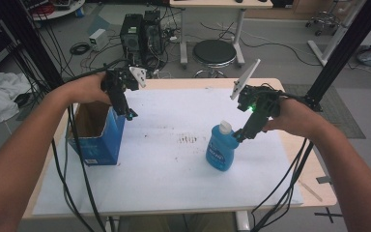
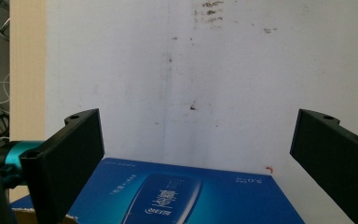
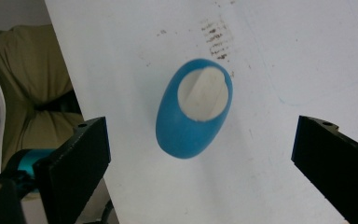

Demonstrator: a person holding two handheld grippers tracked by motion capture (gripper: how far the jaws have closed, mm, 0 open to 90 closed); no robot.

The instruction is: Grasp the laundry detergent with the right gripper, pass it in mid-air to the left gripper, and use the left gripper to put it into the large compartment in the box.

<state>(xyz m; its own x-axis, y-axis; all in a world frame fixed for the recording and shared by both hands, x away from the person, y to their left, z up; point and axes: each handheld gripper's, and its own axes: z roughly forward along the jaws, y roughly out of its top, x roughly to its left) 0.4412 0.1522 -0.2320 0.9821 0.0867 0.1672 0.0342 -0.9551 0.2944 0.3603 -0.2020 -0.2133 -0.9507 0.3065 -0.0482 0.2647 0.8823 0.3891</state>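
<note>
A blue bottle (image 1: 221,149) with a white cap stands upright on the white sheet, right of centre. Seen from above in the right gripper view, the bottle (image 3: 193,109) sits between and beyond the jaws. My right gripper (image 1: 239,137) hovers just right of the bottle's cap, open, holding nothing. An open blue cardboard box (image 1: 99,135) stands at the table's left edge. My left gripper (image 1: 131,116) hangs over the box's far right corner, open and empty. In the left gripper view the box's printed side (image 2: 177,196) lies below the jaws.
A white sheet (image 1: 174,164) with a brown smudge (image 1: 188,139) at its centre covers the wooden table. Cables trail from both grippers over the front edge. Beyond the table stand a black stool (image 1: 214,53) and computer towers (image 1: 140,34).
</note>
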